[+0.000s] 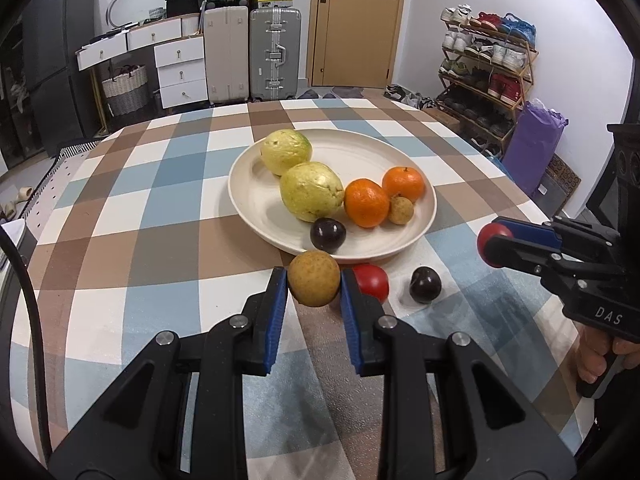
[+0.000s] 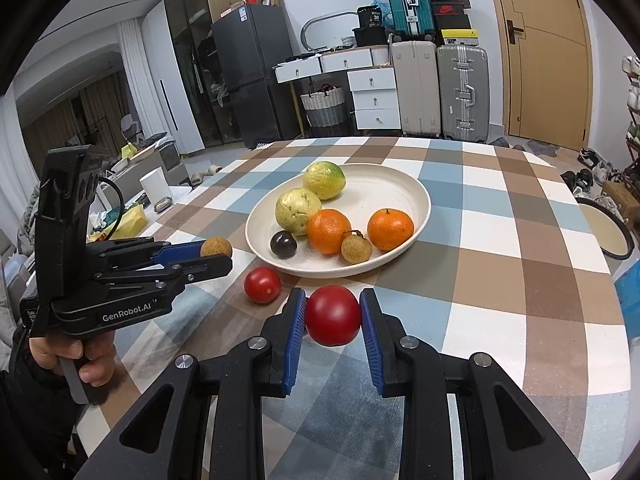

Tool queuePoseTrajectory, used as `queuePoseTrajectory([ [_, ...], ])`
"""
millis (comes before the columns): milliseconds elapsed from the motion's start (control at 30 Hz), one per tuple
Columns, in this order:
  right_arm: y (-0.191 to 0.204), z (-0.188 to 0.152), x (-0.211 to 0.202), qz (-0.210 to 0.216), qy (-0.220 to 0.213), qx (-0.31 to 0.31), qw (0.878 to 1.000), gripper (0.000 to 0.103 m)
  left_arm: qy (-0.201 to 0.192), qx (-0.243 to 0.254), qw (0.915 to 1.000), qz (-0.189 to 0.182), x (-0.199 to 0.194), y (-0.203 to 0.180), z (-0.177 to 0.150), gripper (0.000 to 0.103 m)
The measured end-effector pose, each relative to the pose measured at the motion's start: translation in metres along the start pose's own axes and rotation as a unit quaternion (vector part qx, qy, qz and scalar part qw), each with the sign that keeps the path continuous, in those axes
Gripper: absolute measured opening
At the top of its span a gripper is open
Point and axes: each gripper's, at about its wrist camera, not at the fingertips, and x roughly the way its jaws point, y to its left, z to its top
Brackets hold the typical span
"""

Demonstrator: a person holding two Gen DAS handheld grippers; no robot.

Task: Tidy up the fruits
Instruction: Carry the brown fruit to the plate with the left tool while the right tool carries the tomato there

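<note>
blue-padded fingers of the left gripper sit closest, clamped on a tan, rough-skinned longan and holding it above the checked tablecloth, just short of the near rim of the cream plate. off to the right, the right gripper is squeezed around a red tomato, also lifted clear of the cloth; from the left camera it shows side-on, the red fruit poking out past its tips.

on the cloth between the grippers and the plate lie a second tomato and a dark plum, close together, the plum to the right and both just outside the plate's rim.

on the plate there are two yellow-green guavas touching one another toward the left side, two oranges side by side on the right, a small longan tucked against the oranges, and another dark plum near the front edge.

behind the table stand suitcases, white drawers, a wooden door and a shoe rack.
</note>
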Motion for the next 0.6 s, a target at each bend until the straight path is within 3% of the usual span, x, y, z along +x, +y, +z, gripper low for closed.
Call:
queuePoseTrajectory([
  [600,0.003,0.02,0.023,0.025,-0.013,0.004,1.0,0.028,-0.011,-0.014,0.9995,0.027,0.025,0.015,0.025,0.024],
])
